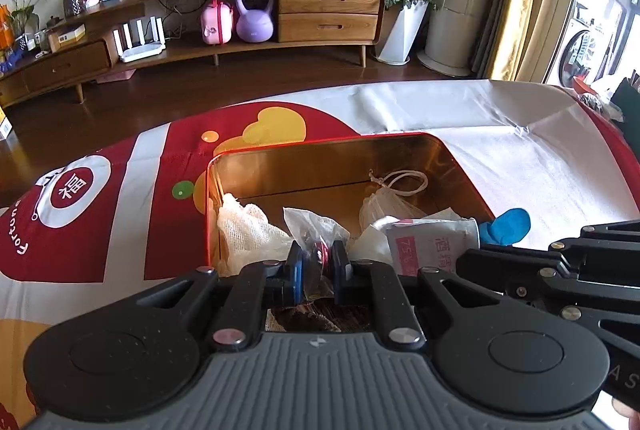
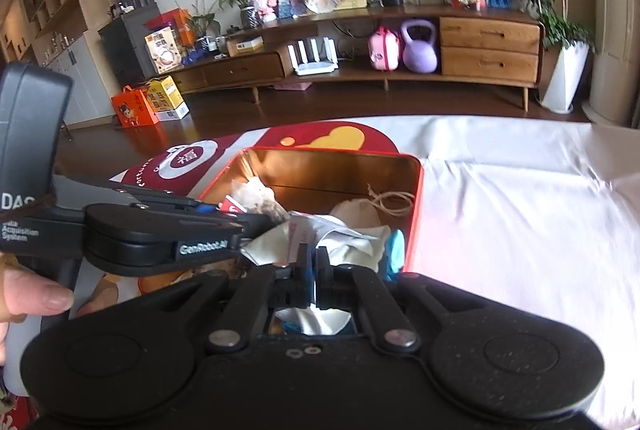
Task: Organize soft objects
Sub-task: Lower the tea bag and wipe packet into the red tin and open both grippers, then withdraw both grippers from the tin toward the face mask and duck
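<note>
Both your grippers over the red tin (image 1: 444, 144)

Left gripper (image 1: 316, 264) pinches a clear packet (image 1: 314, 230) — right gripper (image 2: 314, 264) clamps a white wrapper (image 2: 344, 238).

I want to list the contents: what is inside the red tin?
Inside the red tin: white gauze, a drawstring pouch, a printed packet, a blue item. The tin's near part is hidden behind the grippers.

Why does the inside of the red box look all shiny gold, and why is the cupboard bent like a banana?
Left wrist view: the red tin has mirror-like gold walls catching daylight from the bright window at right; the fisheye lens bends the wooden cabinet. Right wrist view: same curving, and the white cloth looks smeared and washed out at right.
</note>
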`<state>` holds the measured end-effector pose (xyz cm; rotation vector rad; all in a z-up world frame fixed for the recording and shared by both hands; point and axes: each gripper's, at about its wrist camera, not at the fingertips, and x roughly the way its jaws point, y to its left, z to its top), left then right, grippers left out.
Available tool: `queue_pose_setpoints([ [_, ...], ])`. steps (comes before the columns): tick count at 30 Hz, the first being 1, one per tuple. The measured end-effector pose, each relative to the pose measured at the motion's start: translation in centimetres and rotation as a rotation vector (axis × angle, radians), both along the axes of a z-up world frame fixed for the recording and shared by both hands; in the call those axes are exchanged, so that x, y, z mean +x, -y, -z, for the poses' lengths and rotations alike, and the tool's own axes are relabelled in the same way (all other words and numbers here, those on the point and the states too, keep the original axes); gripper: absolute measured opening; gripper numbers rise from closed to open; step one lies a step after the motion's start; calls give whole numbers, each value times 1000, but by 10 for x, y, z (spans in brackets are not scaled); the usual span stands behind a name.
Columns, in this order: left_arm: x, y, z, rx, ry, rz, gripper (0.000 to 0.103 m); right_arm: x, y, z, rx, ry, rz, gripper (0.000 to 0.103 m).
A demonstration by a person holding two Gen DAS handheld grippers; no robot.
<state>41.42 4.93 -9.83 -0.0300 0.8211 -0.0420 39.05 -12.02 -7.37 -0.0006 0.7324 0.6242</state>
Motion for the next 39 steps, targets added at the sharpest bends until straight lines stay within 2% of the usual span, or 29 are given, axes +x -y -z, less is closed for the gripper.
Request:
queue_pose_setpoints([
  [8, -3, -4, -9, -31, -9, -31, 14, -2, 5, -7, -22, -35, 14, 1],
  [12, -10, -4, -17, -34, -3, -28, 18, -7, 6, -11, -32, -47, 14, 1],
  [15, -15, -1, -21, -26, -1, -29, 31, -12, 7, -15, -41, -35, 16, 1],
  [17, -20, -1, -24, -28, 4, -31, 48, -14, 7, -17, -44, -36, 18, 2],
  [18, -22, -1, -25, -29, 8, -32, 65, -15, 7, -18, -46, -32, 17, 2],
  [19, -24, -2, -26, -29, 12, -33, 67, -17, 8, -20, -46, -28, 17, 2],
  [33, -83, 0, -50, -10, 69, -39, 68, -71, 24, -49, -49, 54, -43, 2],
  [36, -103, 2, -58, -15, 83, -20, 75, -86, 28, -55, -46, 63, -42, 2],
  [39, -123, 4, -65, -33, 98, -17, 75, -99, 33, -60, -38, 68, -44, 2],
])
